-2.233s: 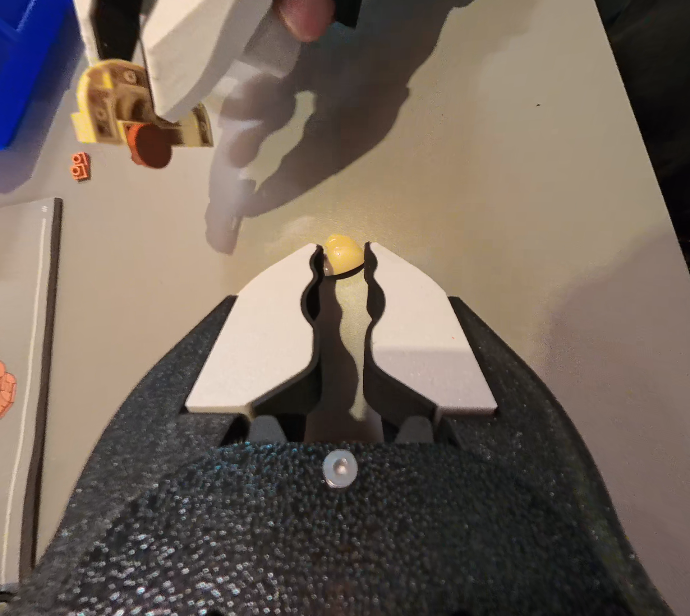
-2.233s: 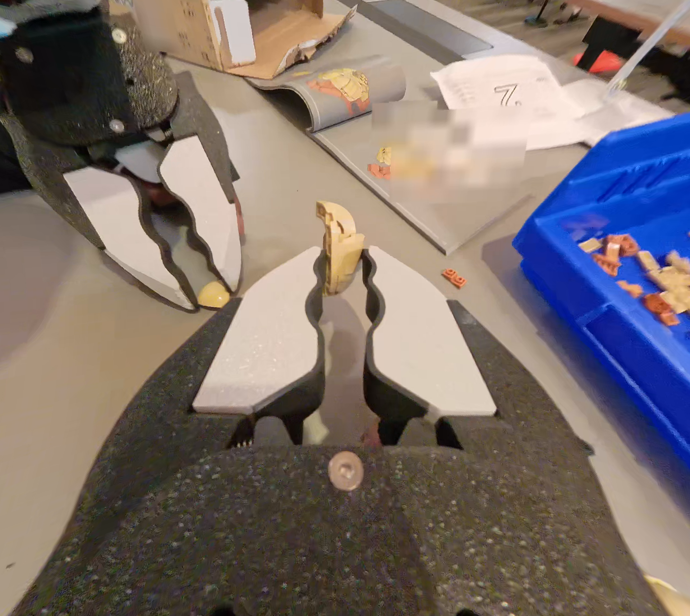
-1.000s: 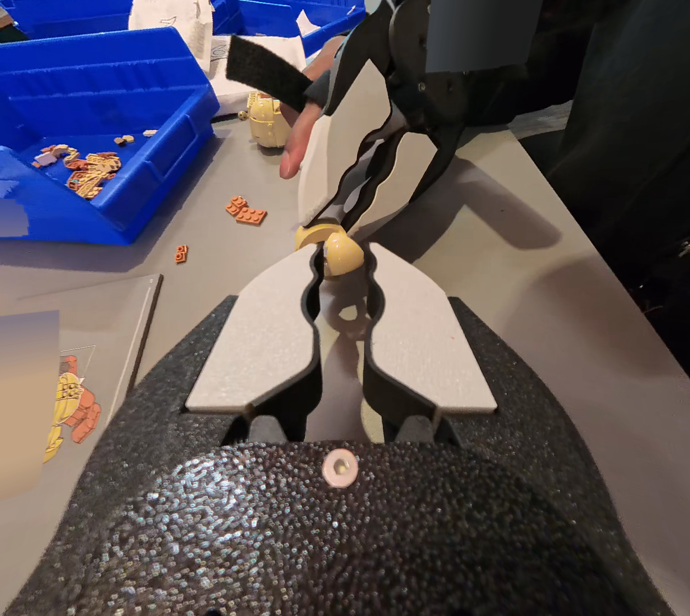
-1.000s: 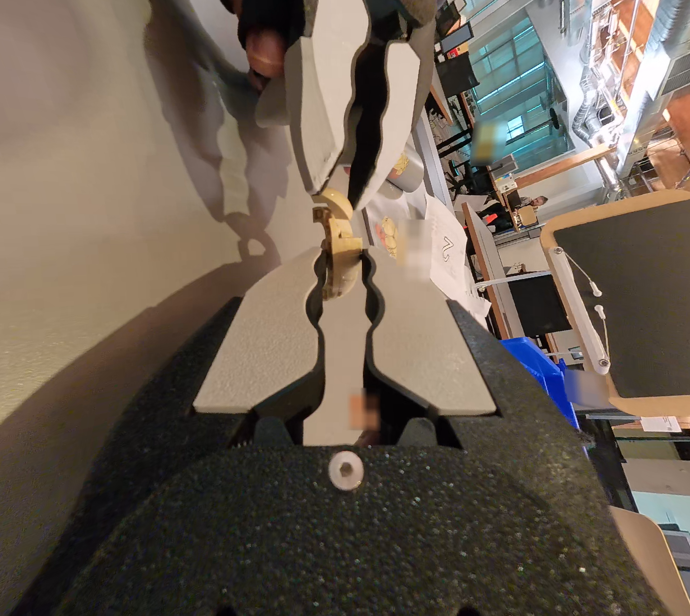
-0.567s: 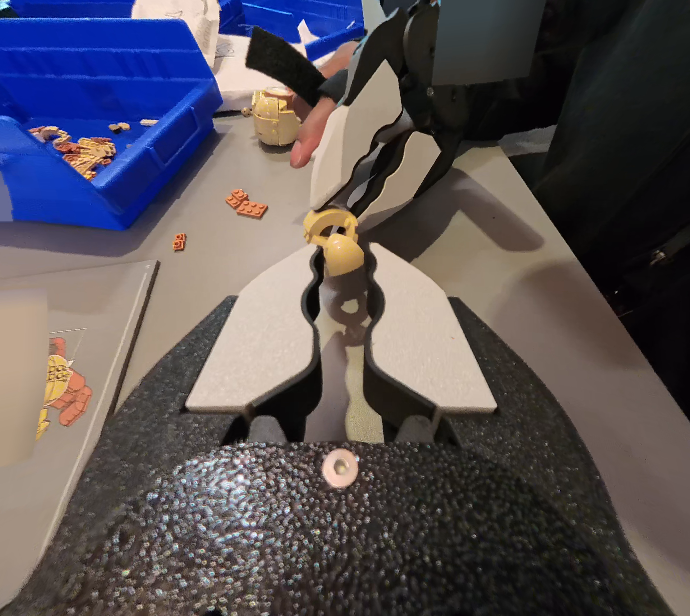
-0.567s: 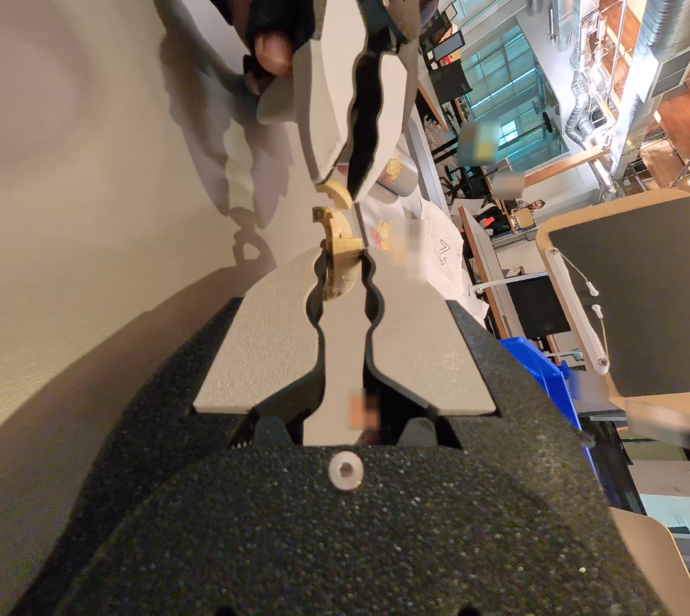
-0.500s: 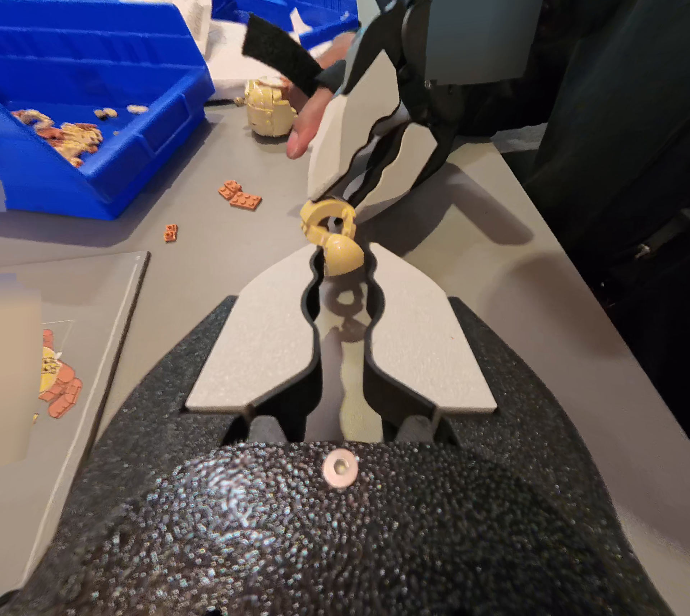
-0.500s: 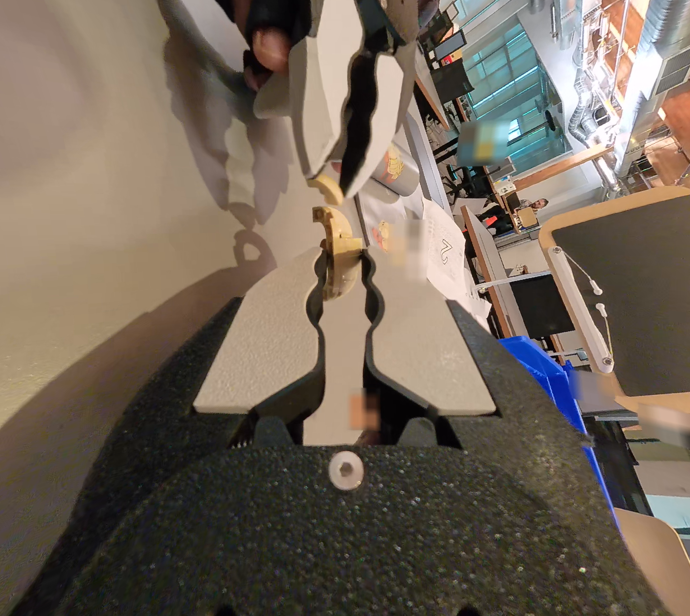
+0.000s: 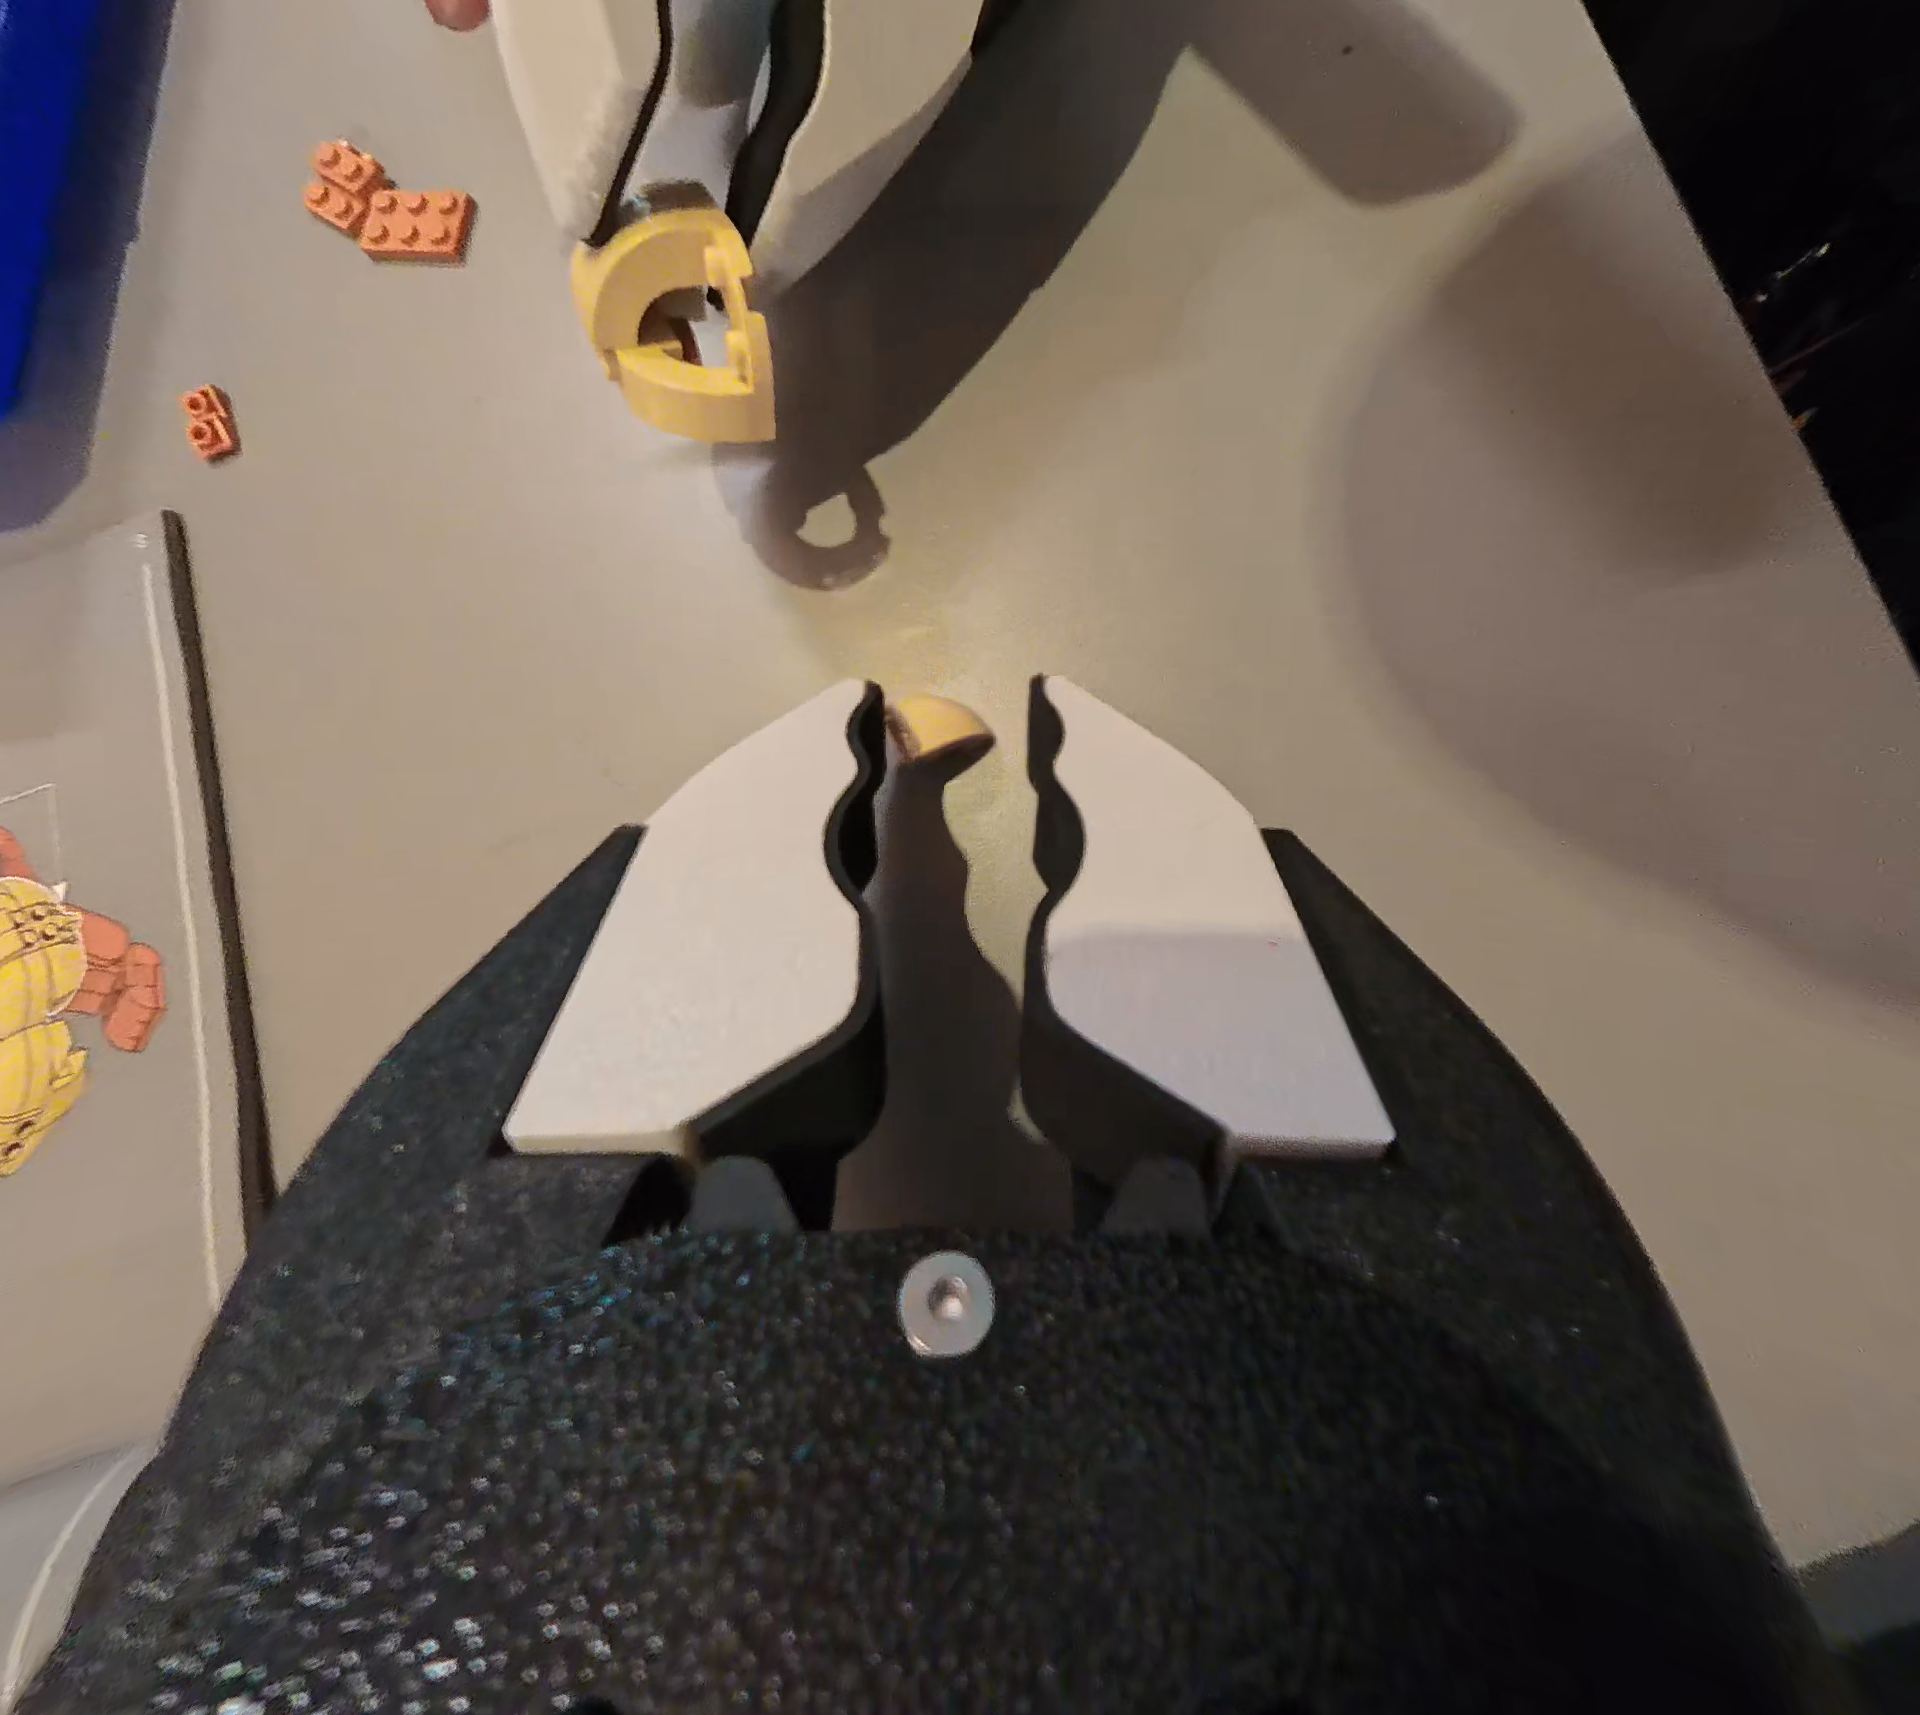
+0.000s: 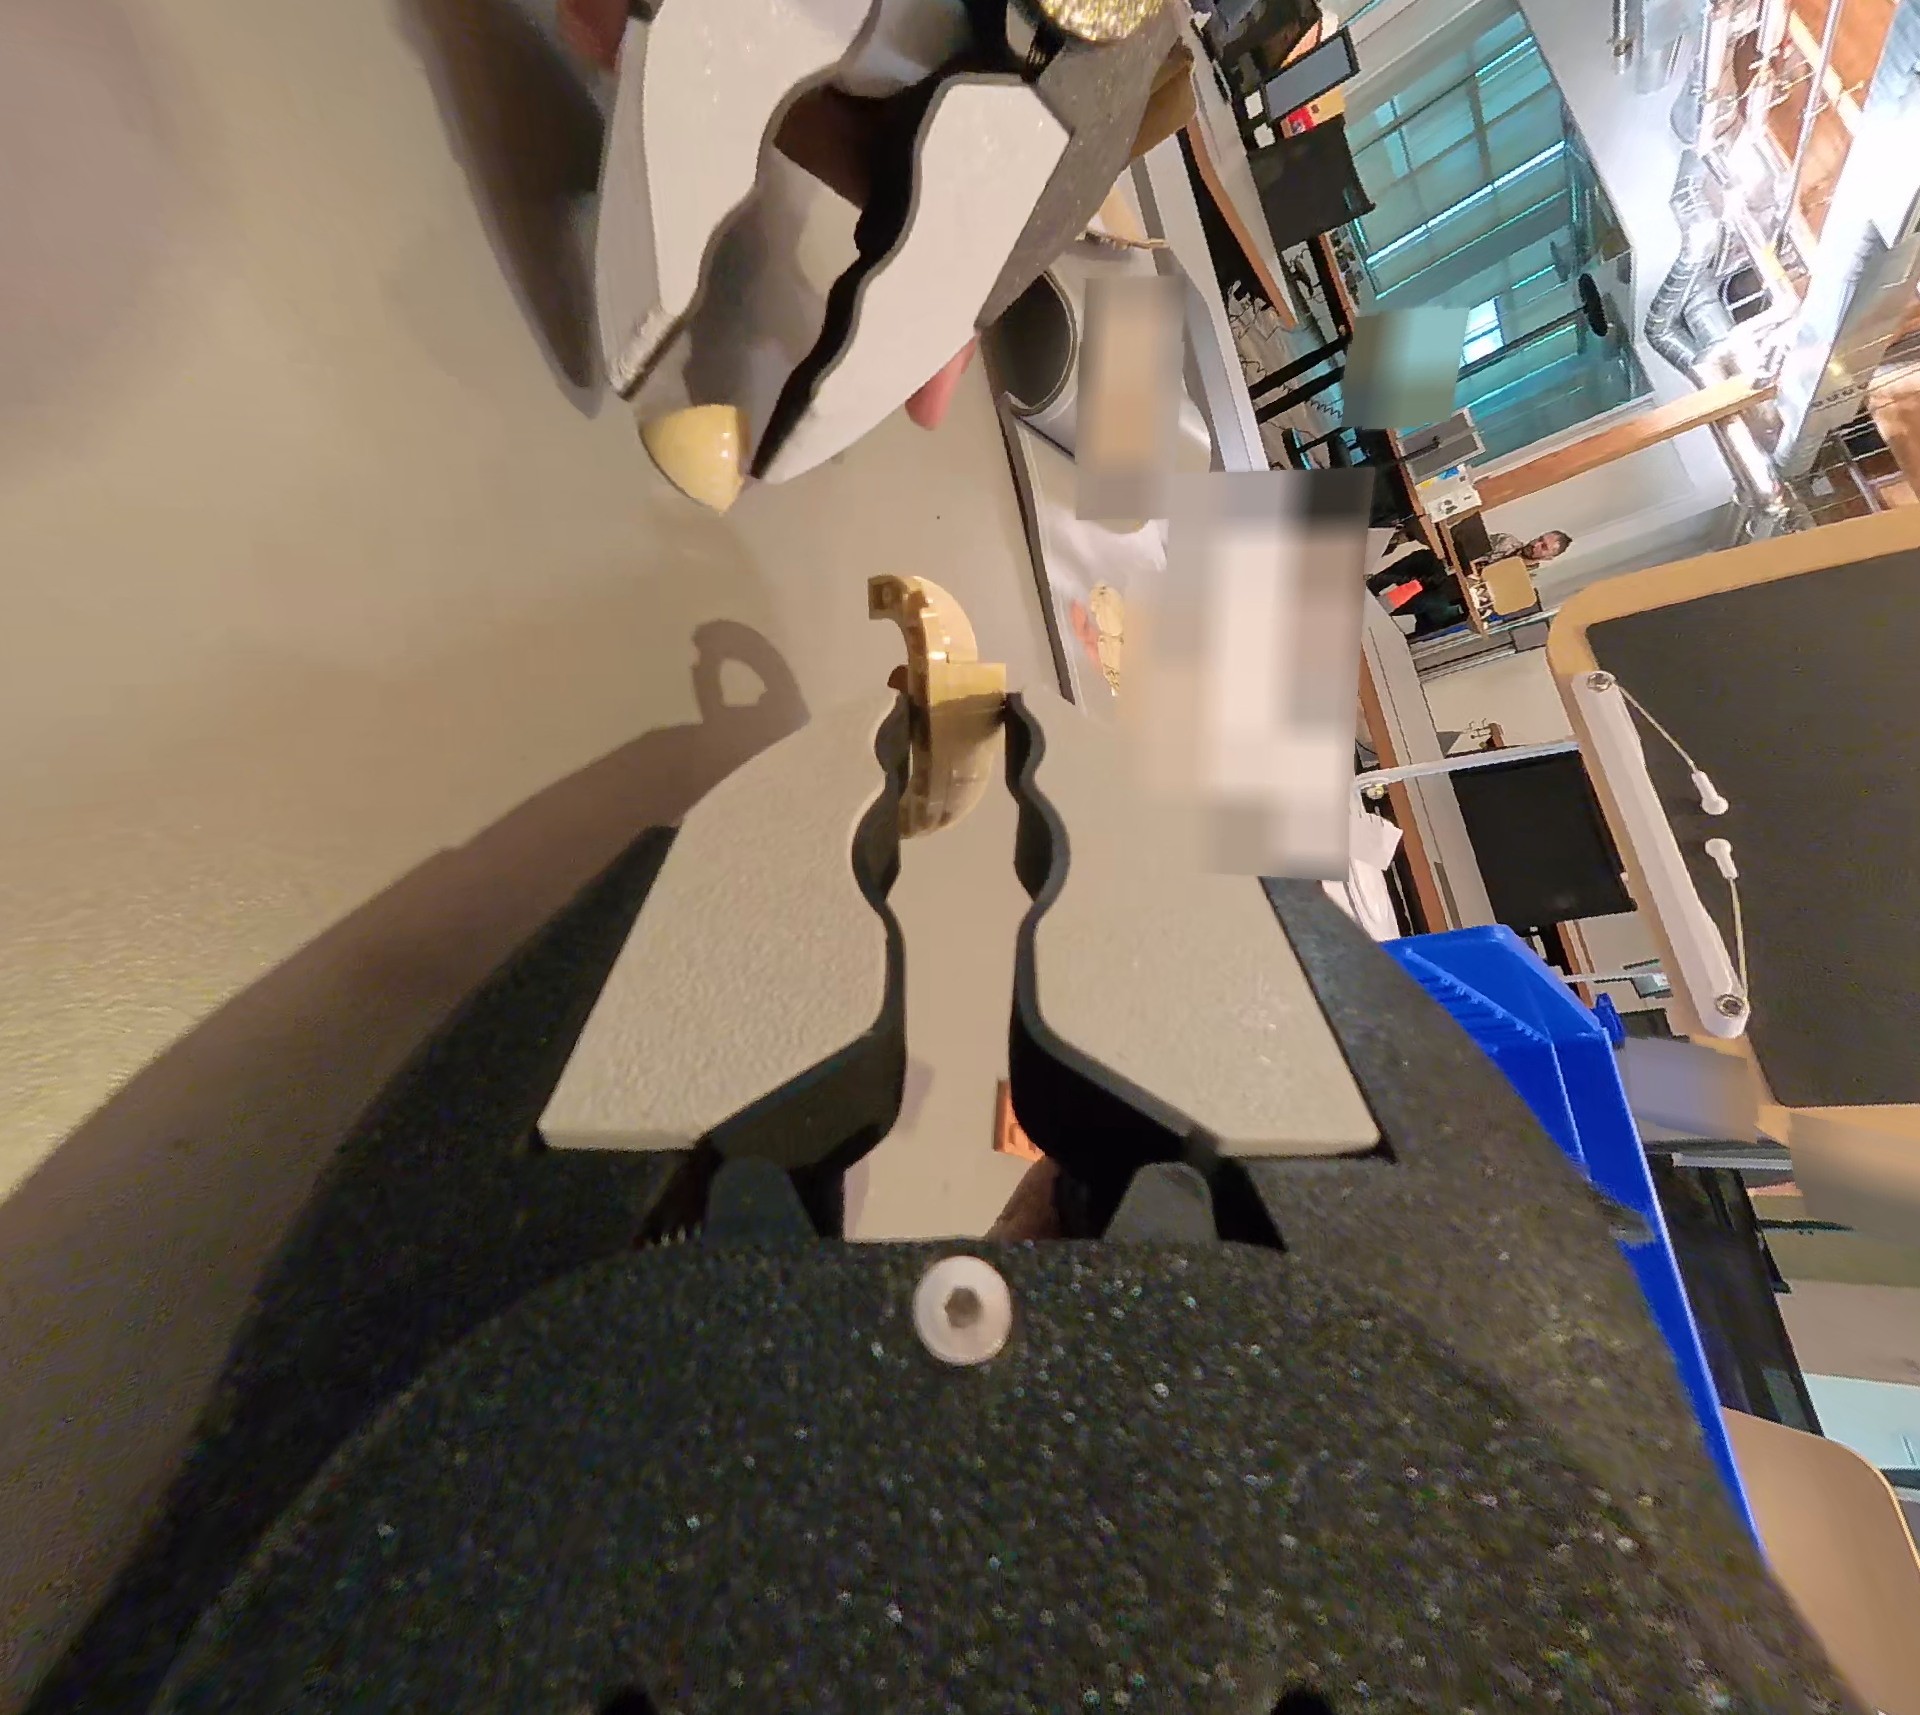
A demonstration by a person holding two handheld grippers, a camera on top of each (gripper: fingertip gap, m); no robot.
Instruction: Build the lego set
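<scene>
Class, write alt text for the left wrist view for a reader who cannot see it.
The left claw hangs open over a grey table, a small tan dome piece at its tips. Farther off, the right claw grips a tan curved lego part, near loose orange bricks.

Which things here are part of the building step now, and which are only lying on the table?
In use:
- tan dome piece at the left gripper
- tan curved piece in the right gripper

Lying about:
- orange bricks
- small orange brick
- booklet
- blue bin
</scene>
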